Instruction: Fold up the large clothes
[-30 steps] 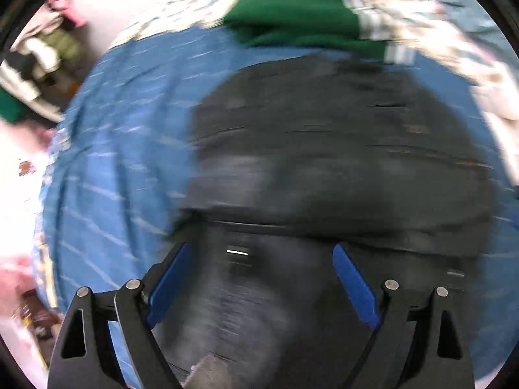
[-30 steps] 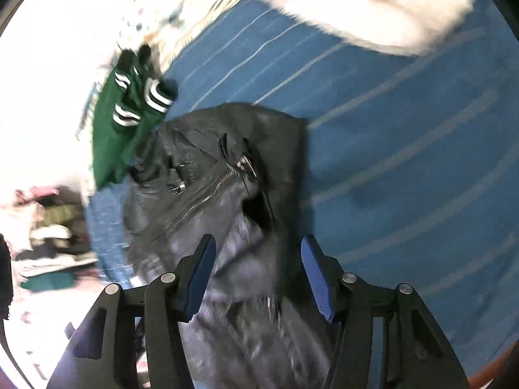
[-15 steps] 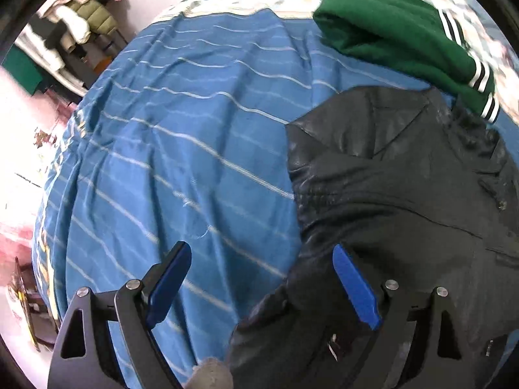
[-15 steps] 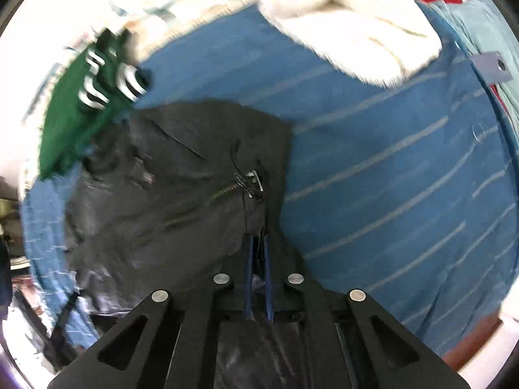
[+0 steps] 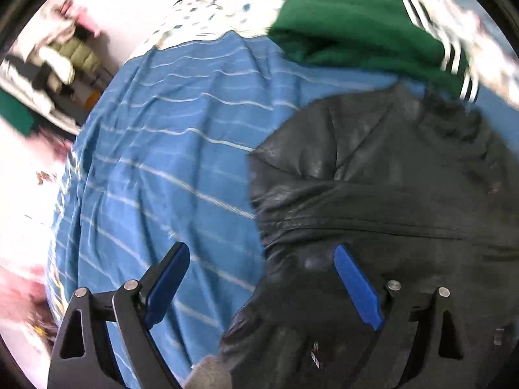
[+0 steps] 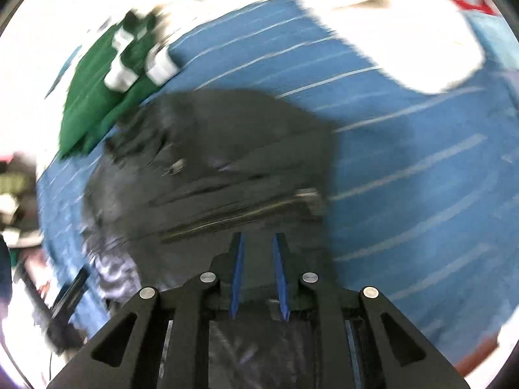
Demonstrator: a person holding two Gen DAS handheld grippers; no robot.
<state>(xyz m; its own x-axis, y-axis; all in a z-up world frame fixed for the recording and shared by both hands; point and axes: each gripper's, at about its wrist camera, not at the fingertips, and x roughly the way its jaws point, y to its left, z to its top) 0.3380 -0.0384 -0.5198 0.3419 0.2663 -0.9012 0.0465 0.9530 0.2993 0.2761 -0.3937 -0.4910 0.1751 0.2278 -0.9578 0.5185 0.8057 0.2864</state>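
Observation:
A black leather jacket [image 5: 389,194] lies on a blue striped bedsheet [image 5: 168,168]. My left gripper [image 5: 259,278] is open above the jacket's left edge, one finger over the sheet, the other over the jacket. In the right wrist view the jacket [image 6: 227,149] is blurred by motion. My right gripper [image 6: 258,259] has its jaws a narrow gap apart with jacket fabric between them near the zipper edge; the frames do not settle whether they clamp it.
A folded green garment with white stripes [image 5: 356,29] lies beyond the jacket, also in the right wrist view [image 6: 103,87]. A white garment [image 6: 405,32] lies at the far right. Clutter [image 5: 48,64] stands beside the bed's left edge.
My right gripper closed on the jacket's zipper edge, then its jaws parted slightly while the view swung. My left gripper stayed open and shifted left to the jacket's edge.

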